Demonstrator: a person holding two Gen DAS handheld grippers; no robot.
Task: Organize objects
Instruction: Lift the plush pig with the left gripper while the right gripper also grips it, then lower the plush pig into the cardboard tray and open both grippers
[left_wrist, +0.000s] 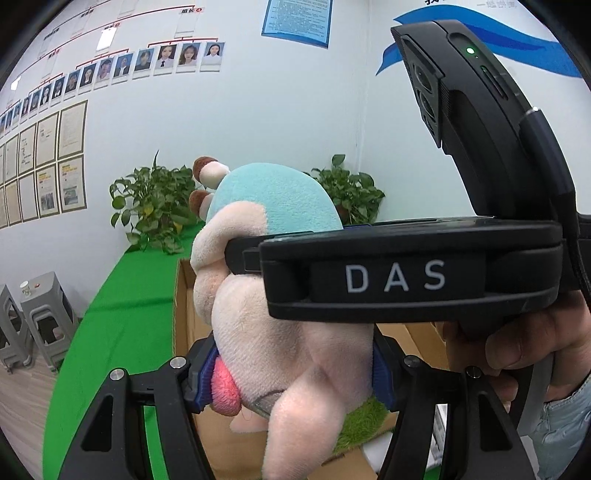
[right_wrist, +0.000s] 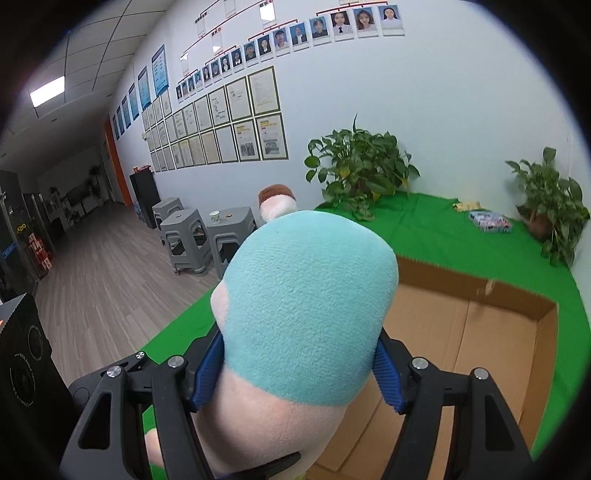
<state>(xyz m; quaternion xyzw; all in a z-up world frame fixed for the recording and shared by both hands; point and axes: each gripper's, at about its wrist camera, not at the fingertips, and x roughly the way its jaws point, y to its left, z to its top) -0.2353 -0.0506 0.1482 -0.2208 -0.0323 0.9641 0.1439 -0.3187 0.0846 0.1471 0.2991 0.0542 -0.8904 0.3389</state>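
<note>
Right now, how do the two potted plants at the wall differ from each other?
The left plant looks fuller, its pot hidden by leaves; the right plant looks sparser, its brown pot showing. The left plant stands along the wall of frames; the right plant stands near the corner, beside a colourful packet. Both stand on the green cloth.

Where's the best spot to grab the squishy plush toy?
Probably the soft middle of the plush toy, squeezed from both sides, as the right gripper does now. The left gripper pinches its pink body likewise. The plump, squashy body fills the pads; the small horns would slip.
</note>
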